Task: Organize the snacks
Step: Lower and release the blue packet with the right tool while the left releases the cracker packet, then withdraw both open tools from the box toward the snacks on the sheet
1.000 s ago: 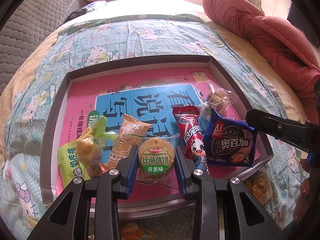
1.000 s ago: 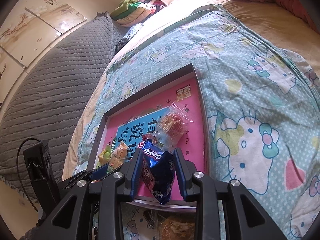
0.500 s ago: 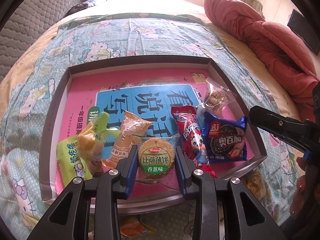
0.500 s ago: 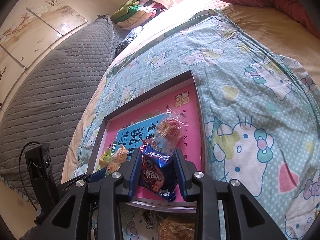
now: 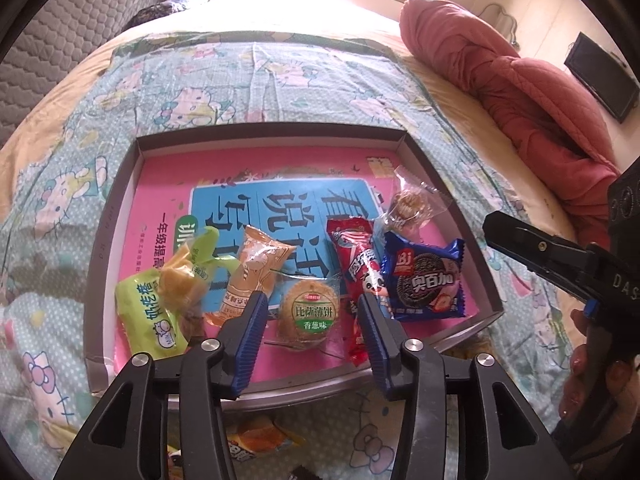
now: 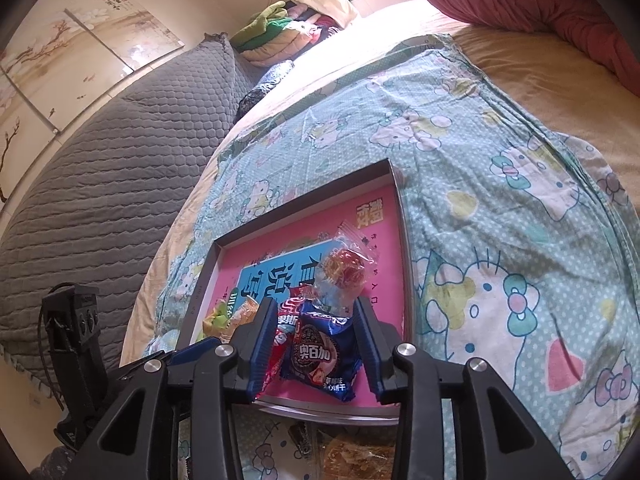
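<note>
Six wrapped snacks lie in a row along the near edge of a shallow grey box on a cartoon-print bedspread, its floor covered by a pink and blue book cover. At the left sits a green pouch with a yellow-wrapped piece on it, then a tan packet, a round cracker pack, a red stick, a blue sandwich-cookie pack and, just beyond, a clear-wrapped sweet.

The left gripper has just been opening its jaws; they stand spread on either side of the cracker pack, pads clear of the wrapper. The right gripper has likewise just been opening, and the cookie pack rests flat on the box floor between its parted jaws.

Sorting looks well advanced, though more packets show on the bedspread just outside the near wall, apparently left to collect.
</note>
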